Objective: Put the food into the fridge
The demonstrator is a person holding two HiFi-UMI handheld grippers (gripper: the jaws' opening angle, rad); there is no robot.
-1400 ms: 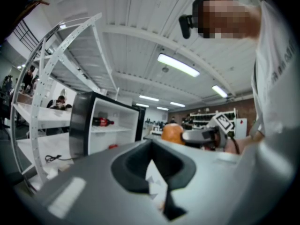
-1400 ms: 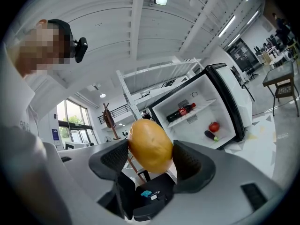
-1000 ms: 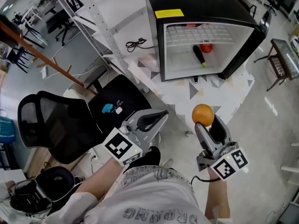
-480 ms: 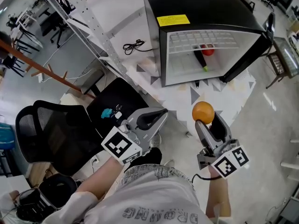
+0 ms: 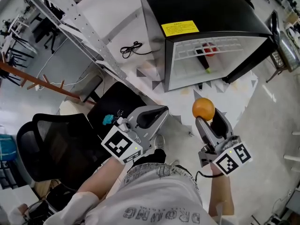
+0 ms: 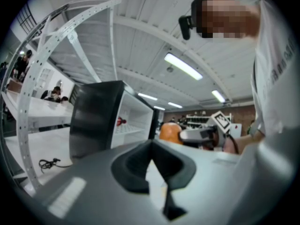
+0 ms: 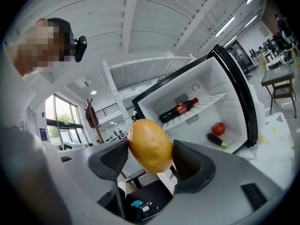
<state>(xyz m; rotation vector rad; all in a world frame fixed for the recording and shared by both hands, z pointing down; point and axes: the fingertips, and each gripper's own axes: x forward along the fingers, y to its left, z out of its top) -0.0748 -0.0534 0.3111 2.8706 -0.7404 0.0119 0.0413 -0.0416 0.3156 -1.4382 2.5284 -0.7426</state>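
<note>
Right tool [image 5: 209, 123] is clamped on the round orange fruit [image 5: 203, 108], well short of the open black mini fridge [image 5: 206, 13] farther off. Left tool [image 5: 153, 114] is closed and empty. It's a smooth fruit, so it could squirt out mid-carry.

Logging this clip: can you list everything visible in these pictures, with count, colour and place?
fridge: one, black outside, white inside, door open, on the floor ahead
bottle: one, dark with a red label and cap, lying on the fridge's upper shelf
red fruit: one, red, on the fridge's bottom
eggplant: one, dark purple with a green end, beside the red fruit
orange: one, orange, between the right jaws
cable: one, black, on the white surface left of the fridge
chair: one, black mesh, at the person's left
left hand-held gripper: one, grey, jaws together, empty
right hand-held gripper: one, grey, closed on the orange
</note>
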